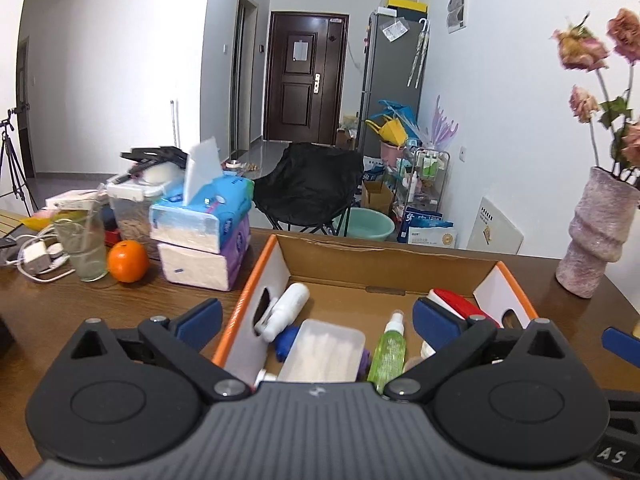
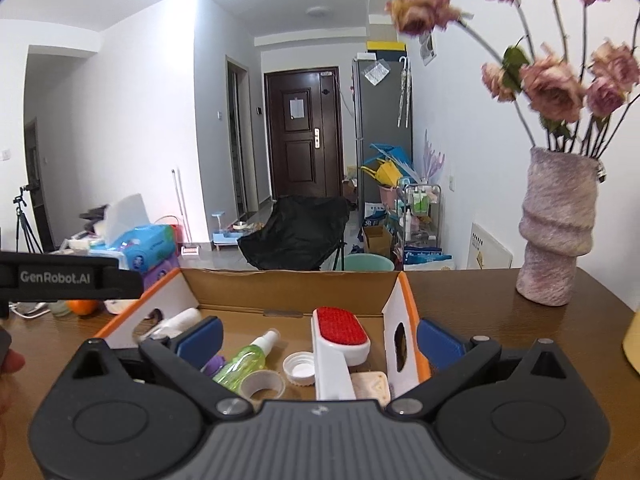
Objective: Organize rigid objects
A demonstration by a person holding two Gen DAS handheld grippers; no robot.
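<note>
Left wrist view: left gripper (image 1: 318, 318) is hanging fully spread and empty over the near-left part of the cardboard box (image 1: 392, 268), with the green spray bottle (image 1: 390, 350) lying below between its pads, long axis running away from the camera, nozzle far. Right wrist view: right gripper (image 2: 320, 338) is gaping equally wide, holding nothing, straddling the box's right wall; the lint brush (image 2: 340, 346) is lying directly beneath it, handle toward the camera, so this hand looks nearer, with the vase (image 2: 556, 232) standing well clear.

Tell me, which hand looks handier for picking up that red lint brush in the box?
Probably the right. Its open gripper has the lint brush straight ahead between the fingers, while for the left gripper the brush sits off at the box's far right corner.
</note>
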